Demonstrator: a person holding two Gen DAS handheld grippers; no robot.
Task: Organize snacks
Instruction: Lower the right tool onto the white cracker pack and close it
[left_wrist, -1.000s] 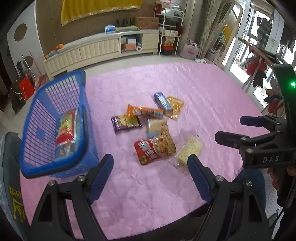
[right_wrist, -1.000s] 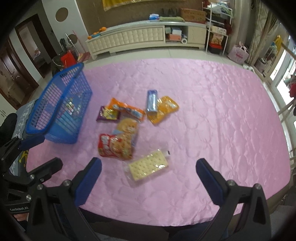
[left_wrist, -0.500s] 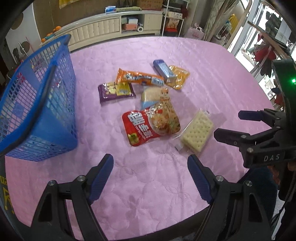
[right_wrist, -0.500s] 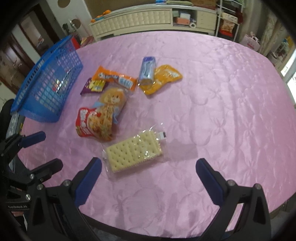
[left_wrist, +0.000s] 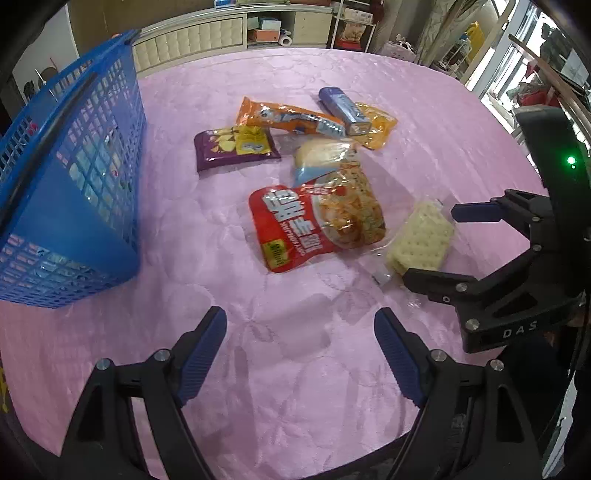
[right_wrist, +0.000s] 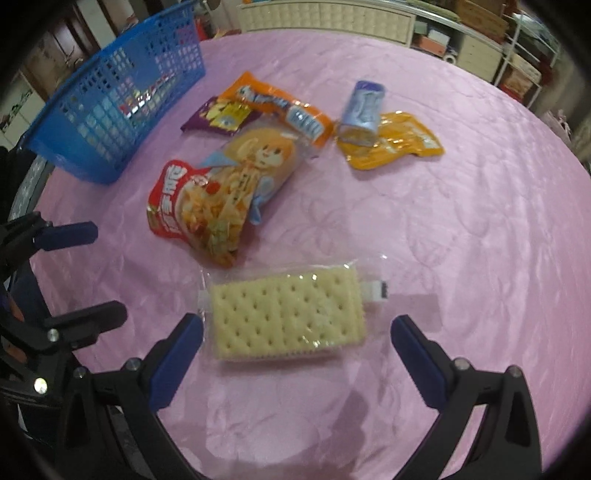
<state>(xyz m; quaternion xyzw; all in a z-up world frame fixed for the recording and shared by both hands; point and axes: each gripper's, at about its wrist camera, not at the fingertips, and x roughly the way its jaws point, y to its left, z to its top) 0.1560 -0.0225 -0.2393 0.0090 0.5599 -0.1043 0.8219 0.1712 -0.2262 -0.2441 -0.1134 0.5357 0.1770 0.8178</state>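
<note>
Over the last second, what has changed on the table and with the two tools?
Both tools have come down toward the pink tablecloth. The right tool now stands just short of the cracker pack, open, touching nothing. The left tool stays open over bare cloth. The snacks and the blue basket have not moved.

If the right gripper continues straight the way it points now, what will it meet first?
Most likely the clear cracker pack, lying flat on the pink tablecloth just ahead of the right gripper; its jaws stand open and empty.
</note>
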